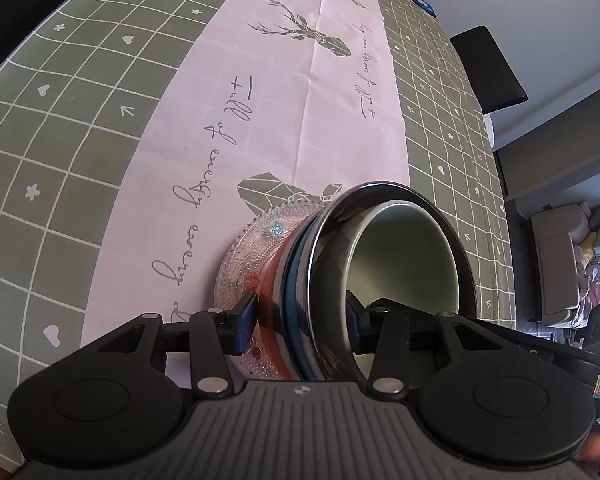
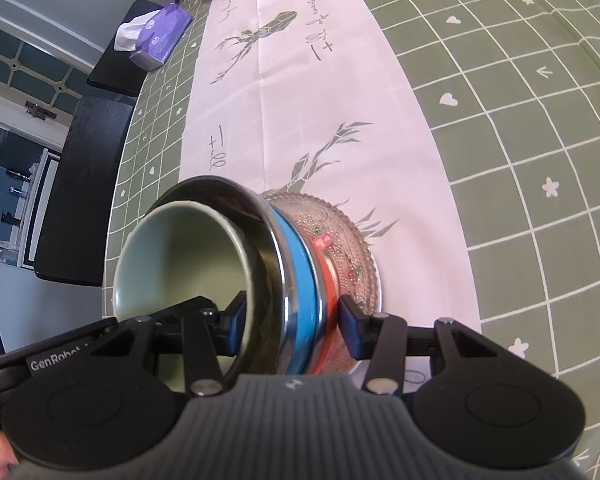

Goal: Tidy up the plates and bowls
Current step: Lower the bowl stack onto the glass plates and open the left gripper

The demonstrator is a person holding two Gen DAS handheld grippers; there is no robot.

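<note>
Glass, orange, blue and steel layers form the nested stack (image 1: 300,280) on the white runner (image 1: 300,100). In the left wrist view, we clamp our left gripper (image 1: 300,322) across its edge. In the right wrist view, our right gripper (image 2: 296,330) clamps likewise, probably sharing the load; the pale green bowl (image 2: 180,260) sits innermost.

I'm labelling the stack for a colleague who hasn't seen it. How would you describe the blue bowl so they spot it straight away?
Start at the white deer-print runner down the middle of the green checked tablecloth; one nested stack sits on it. Within the stack, the blue bowl shows as a band between the shiny steel bowl and the orange bowl. It is the only blue piece.
</note>
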